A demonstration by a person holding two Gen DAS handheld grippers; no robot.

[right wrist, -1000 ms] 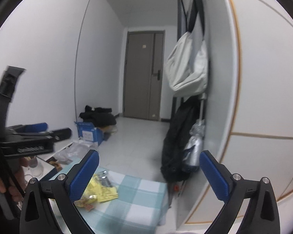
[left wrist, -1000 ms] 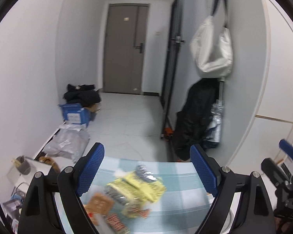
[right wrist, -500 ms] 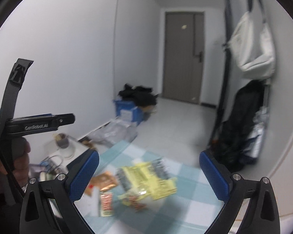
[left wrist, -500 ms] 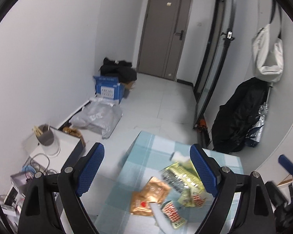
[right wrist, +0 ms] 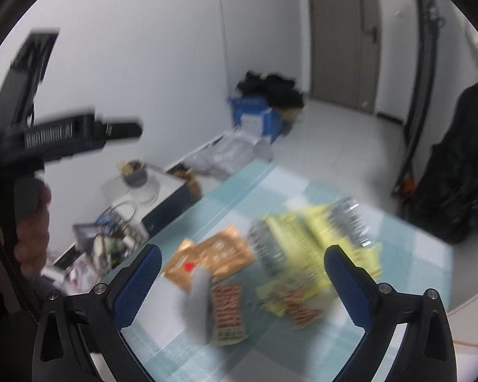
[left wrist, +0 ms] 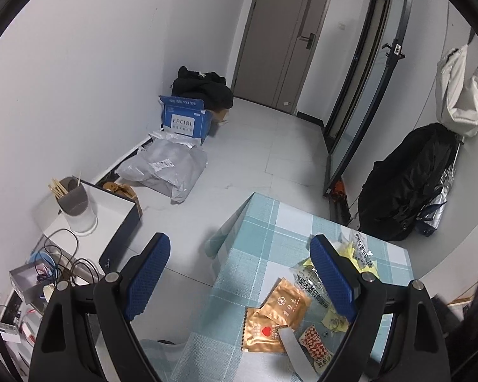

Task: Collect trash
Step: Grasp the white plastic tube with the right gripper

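Approach phase imo: both the left gripper (left wrist: 239,273) and right gripper (right wrist: 242,273) have their fingers spread wide and empty over the wrappers (left wrist: 282,310) piled at the tabletop's (left wrist: 258,222) 5 o'clock corner, so next up is dropping onto one and clamping.

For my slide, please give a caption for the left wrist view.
Open left hand-held gripper above wrappers on a checked table.
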